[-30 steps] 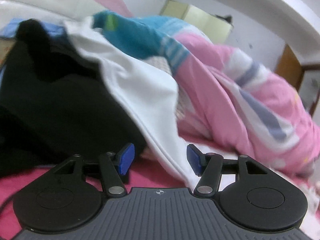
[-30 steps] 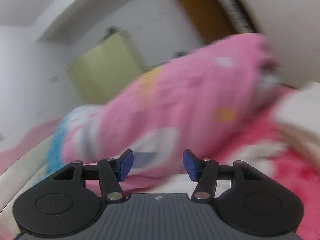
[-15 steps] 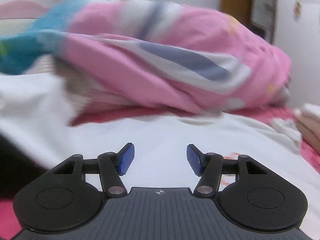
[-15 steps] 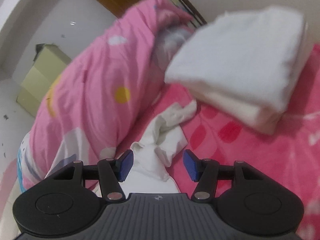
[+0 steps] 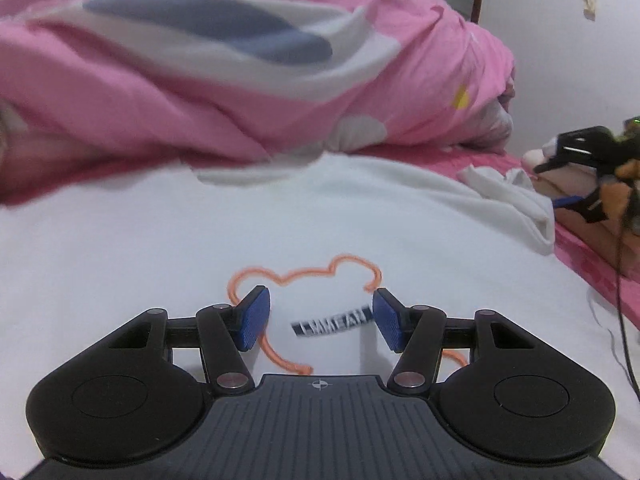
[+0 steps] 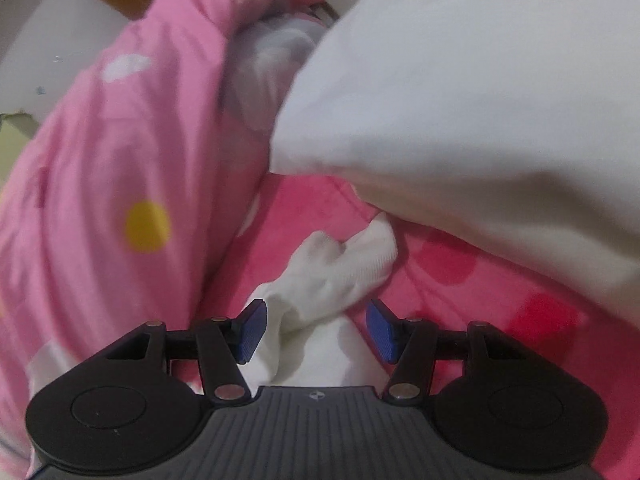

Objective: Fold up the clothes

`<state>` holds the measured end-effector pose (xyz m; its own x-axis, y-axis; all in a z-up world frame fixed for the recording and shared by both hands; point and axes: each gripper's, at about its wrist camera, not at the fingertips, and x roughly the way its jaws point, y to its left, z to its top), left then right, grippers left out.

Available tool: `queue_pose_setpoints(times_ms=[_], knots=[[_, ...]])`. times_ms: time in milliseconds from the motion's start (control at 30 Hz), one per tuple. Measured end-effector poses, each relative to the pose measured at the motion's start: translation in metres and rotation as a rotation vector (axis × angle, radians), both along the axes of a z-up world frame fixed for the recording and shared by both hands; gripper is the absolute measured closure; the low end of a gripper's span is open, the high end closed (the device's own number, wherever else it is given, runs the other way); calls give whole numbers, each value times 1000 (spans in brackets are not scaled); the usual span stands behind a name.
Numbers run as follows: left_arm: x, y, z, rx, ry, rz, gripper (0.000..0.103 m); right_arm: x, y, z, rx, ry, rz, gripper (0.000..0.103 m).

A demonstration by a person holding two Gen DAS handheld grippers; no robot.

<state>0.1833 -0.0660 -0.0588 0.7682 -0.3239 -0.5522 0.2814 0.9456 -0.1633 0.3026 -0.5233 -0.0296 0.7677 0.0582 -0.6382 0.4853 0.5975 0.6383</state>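
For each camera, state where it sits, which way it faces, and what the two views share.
Left wrist: on the left gripper, angled down over the spread white shirt; own open fingers show, plus the right gripper at the right edge.
Right wrist: on the right gripper, angled down at the shirt's crumpled sleeve; own open fingers show.
Shared: the sleeve, pink quilt, pink bedsheet.

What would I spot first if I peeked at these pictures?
Probably the big pink quilt bunched up along the back of the bed. In front of it lies a white shirt with an orange bear outline, right under the left gripper. The shirt's crumpled sleeve sits just ahead of the right gripper.
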Motion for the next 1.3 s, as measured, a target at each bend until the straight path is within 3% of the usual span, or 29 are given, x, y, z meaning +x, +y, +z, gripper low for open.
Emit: queue_pose_setpoints(times_ms=[267,367,500,733,900,1067,1300], knots=[[0,2,-7,-23,-3,-14,43,34,-3,-28,0,67,-89,45],[1,0,-8,-24,-5,-21,41,37,-1,-29,-22,46,-91,53],[2,4,-8,-53,1,-25,39,37,9,-18,-110,17,-57,84],[2,9,-8,-79,7,-19,39,-1,33,60,-385,-211,33,89],[3,8,-8,-82,7,-19,39,-57,13,120,-558,-362,-25,90],[3,10,-9,-89,9,-17,39,-99,-36,144,-546,-411,-120,90],[4,10,-9,-90,9,-17,38,-137,-98,128,-443,-434,-242,91]])
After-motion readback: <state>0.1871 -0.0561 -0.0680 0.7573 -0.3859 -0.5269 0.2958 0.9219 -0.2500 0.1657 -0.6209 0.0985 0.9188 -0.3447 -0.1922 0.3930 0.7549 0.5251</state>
